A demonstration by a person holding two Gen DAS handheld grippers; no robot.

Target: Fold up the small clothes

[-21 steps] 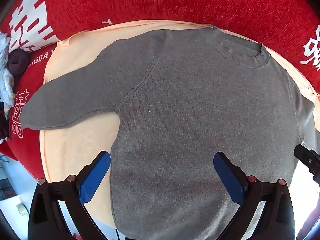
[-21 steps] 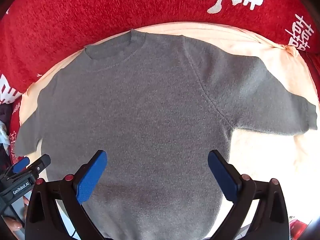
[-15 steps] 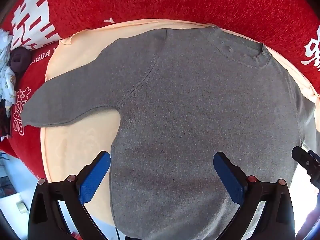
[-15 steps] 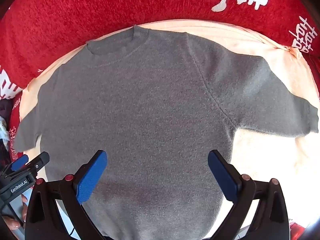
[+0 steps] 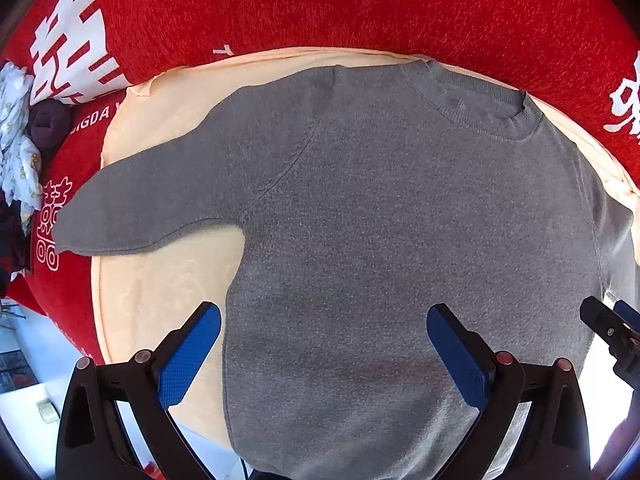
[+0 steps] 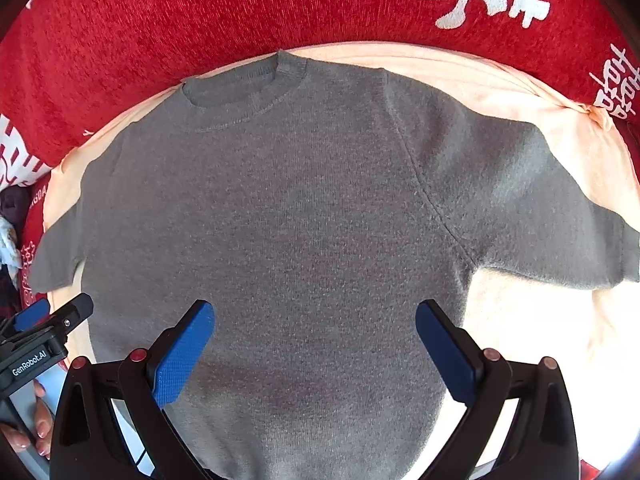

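A grey sweater (image 5: 400, 232) is lying flat and face up on a peach cloth (image 5: 160, 292), which is covering a red cushion (image 5: 320, 4) printed with white characters; the collar is pointing away from both cameras and the hem is running nearest them, so the garment's long axis is stretching straight ahead of the tools; no fold is showing yet, so the task is, by my judgement, only beginning

The left gripper (image 5: 324, 356) is hovering over the lower body near the hem with its jaws spread wide and nothing between them; the right gripper (image 6: 316, 344) is hovering likewise, jaws wide apart and empty, beside it over the same hem region

The coming move is probably turning on the sleeves; the left sleeve (image 5: 160, 196) is reaching out sideways toward the left tool's side, the right sleeve (image 6: 540, 208) toward the right tool's side, so each gripper is sitting nearer its own sleeve

The left view is showing the left cuff overhanging the cloth's edge onto the red and a heap of other garments (image 5: 20, 140) at the far left; the right view is showing the whole right sleeve, barely visible in the left view
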